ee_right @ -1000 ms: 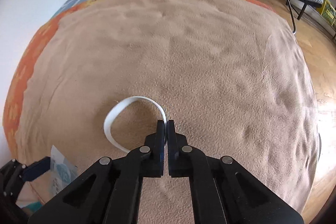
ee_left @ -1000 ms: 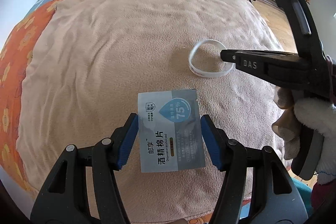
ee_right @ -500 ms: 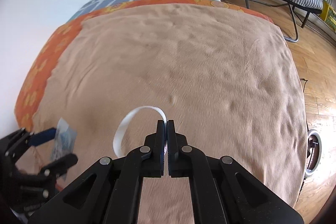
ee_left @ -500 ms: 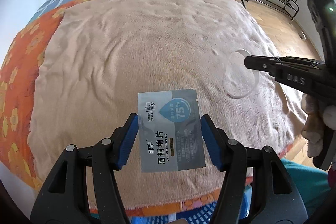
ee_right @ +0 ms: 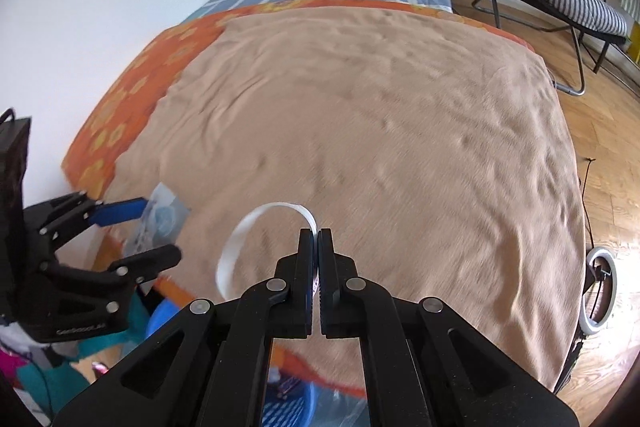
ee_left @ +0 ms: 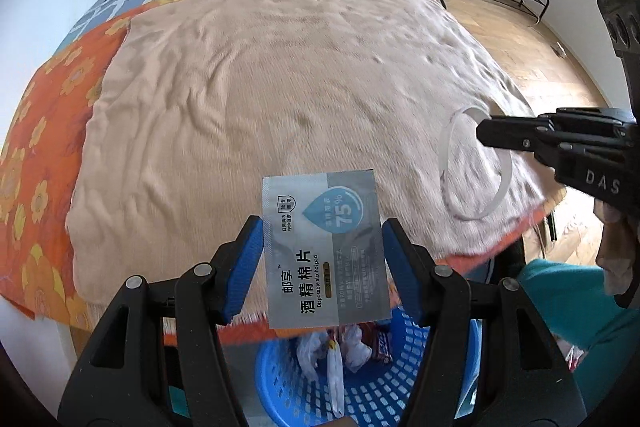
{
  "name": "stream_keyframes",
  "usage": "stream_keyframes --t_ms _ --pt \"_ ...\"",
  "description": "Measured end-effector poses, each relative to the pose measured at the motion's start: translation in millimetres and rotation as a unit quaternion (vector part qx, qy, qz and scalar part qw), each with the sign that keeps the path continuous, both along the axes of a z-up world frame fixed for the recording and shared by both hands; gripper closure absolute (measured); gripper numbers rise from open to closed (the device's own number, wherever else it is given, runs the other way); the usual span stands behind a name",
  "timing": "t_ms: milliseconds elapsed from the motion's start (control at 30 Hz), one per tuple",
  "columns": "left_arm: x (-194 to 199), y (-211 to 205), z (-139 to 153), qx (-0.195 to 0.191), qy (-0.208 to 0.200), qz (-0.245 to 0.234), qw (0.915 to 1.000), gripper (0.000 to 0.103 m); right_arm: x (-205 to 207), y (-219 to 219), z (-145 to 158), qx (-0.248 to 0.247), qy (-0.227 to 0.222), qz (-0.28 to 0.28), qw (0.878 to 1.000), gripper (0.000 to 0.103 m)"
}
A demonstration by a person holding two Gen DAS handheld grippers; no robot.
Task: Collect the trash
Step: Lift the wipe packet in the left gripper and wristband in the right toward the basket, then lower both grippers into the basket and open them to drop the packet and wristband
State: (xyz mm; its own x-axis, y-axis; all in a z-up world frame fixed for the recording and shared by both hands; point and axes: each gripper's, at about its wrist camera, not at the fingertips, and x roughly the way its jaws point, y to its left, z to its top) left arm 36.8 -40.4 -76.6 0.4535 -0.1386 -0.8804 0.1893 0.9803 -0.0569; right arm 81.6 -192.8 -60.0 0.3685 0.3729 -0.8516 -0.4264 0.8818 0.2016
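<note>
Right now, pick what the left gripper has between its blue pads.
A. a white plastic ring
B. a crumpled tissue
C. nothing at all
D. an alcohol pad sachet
D: the left gripper is closed on the two side edges of the alcohol pad sachet, printed "Disposable alcohol pad" and 75%, above the blue basket; the white plastic ring is in the right gripper.

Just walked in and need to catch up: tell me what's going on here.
A person with two handheld grippers is collecting trash off a bed. The left gripper is shut on a wipe packet, held above a blue basket that already has wrappers in it. The right gripper is shut on a white plastic ring, lifted over the tan blanket near the bed's edge. Neither piece has been dropped in yet.
</note>
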Motion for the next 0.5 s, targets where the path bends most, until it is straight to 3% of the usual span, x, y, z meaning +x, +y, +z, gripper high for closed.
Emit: stream_keyframes --t_ms 500 --pt "-73 2 -17 -0.005 0.002 -0.006 1.0 0.041 -89 18 -18 0.019 0.018 0.041 0.999 0.102"
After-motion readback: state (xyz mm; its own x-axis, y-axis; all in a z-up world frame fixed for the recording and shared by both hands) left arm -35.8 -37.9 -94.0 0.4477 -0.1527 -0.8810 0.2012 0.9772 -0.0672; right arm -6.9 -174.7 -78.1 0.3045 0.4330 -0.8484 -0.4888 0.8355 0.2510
